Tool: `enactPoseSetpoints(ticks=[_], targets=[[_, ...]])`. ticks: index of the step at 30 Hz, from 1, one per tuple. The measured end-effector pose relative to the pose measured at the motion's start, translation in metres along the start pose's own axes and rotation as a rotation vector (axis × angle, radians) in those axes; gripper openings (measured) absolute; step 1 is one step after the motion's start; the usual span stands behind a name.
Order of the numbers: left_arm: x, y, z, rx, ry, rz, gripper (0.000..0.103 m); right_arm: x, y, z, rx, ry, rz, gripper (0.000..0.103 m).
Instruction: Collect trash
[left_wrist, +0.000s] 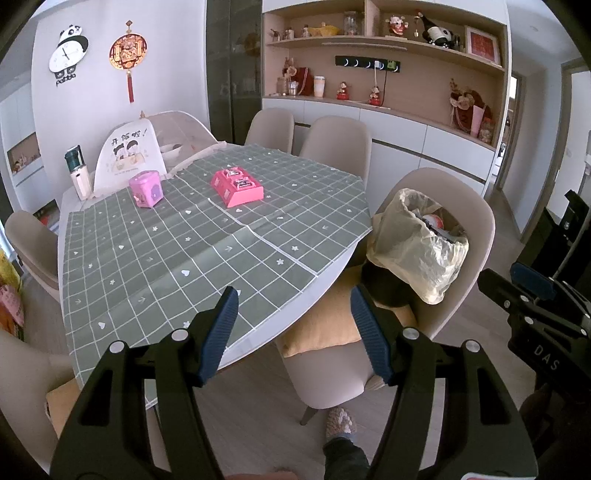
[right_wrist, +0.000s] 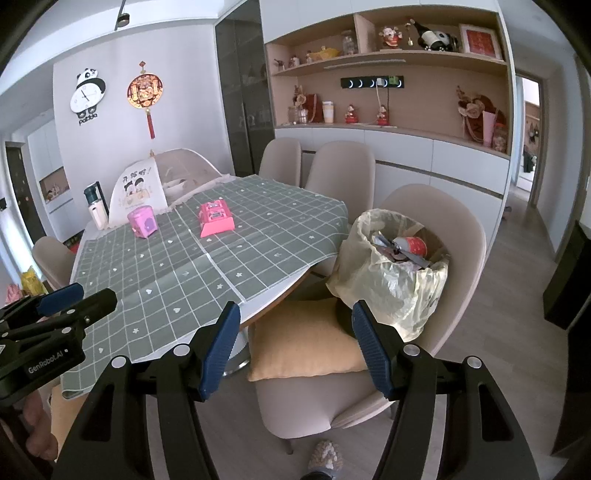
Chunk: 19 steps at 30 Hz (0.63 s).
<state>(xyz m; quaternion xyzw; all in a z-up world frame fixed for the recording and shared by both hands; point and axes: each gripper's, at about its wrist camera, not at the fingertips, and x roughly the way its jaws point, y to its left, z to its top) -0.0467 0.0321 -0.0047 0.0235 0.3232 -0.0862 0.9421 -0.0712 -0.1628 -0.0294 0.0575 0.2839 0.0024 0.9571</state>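
Note:
A dark trash bin lined with a pale yellow plastic bag (left_wrist: 424, 251) (right_wrist: 391, 273) stands on a beige chair's seat cushion (right_wrist: 306, 339) at the table's right side. Trash fills it, with a red and white container (right_wrist: 412, 244) on top. My left gripper (left_wrist: 293, 317) is open and empty, above the table's near edge, left of the bin. My right gripper (right_wrist: 295, 328) is open and empty, over the cushion in front of the bin. Each gripper shows at the edge of the other's view.
The table has a grey checked cloth (left_wrist: 192, 243). On it at the far side are a pink box (left_wrist: 237, 185), a pink tin (left_wrist: 147, 188), a bottle (left_wrist: 78, 173) and a mesh food cover (left_wrist: 173, 136). Beige chairs (left_wrist: 334, 144) surround the table. A shelf wall stands behind.

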Motion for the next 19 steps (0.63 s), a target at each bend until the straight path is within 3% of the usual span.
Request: enactPoseSetpoints(ticks=[11,19], targets=[[0.005,-0.004,0.0,-0.003,-0.002,0.0,0.06,0.01,-0.007,-0.001,-0.006,0.011,-0.005,0.06],[0.044,0.019,0.02,-0.092,0.05,0.064,0.06,0.051,0.003,0.017,-0.068,0.05,0.012,0.06]])
